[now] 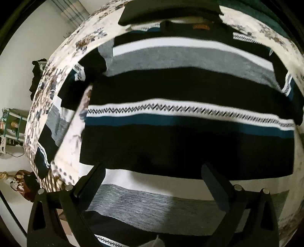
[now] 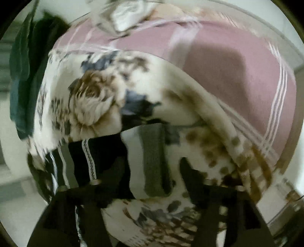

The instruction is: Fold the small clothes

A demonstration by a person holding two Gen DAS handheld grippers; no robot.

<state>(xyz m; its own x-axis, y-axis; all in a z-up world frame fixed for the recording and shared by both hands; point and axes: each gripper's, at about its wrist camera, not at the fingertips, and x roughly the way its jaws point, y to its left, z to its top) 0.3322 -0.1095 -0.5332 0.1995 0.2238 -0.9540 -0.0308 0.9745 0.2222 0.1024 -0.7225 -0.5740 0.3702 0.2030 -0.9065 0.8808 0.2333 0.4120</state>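
Note:
A knitted sweater (image 1: pixel 180 85) with black, grey, white and blue stripes lies flat on a floral bedspread (image 1: pixel 62 62). One sleeve (image 1: pixel 51 133) lies out at the left. My left gripper (image 1: pixel 152 171) hangs open over the sweater's lower hem, its fingers wide apart with nothing pinched. In the blurred right wrist view, a white and grey striped part of the sweater (image 2: pixel 153 152) lies between the fingers of my right gripper (image 2: pixel 154 169). Its jaws stand apart and the pads do not press the cloth. More of the sweater's black knit (image 2: pixel 95 157) shows at the left.
A pink sheet with pale lines (image 2: pixel 228 76) lies beyond the bedspread (image 2: pixel 91 98), with a crumpled white cloth (image 2: pixel 129 15) at the far end. Dark green cloth (image 2: pixel 24 76) hangs at the left. A dark item (image 1: pixel 171 11) lies above the collar. A shelf (image 1: pixel 11 123) stands beside the bed.

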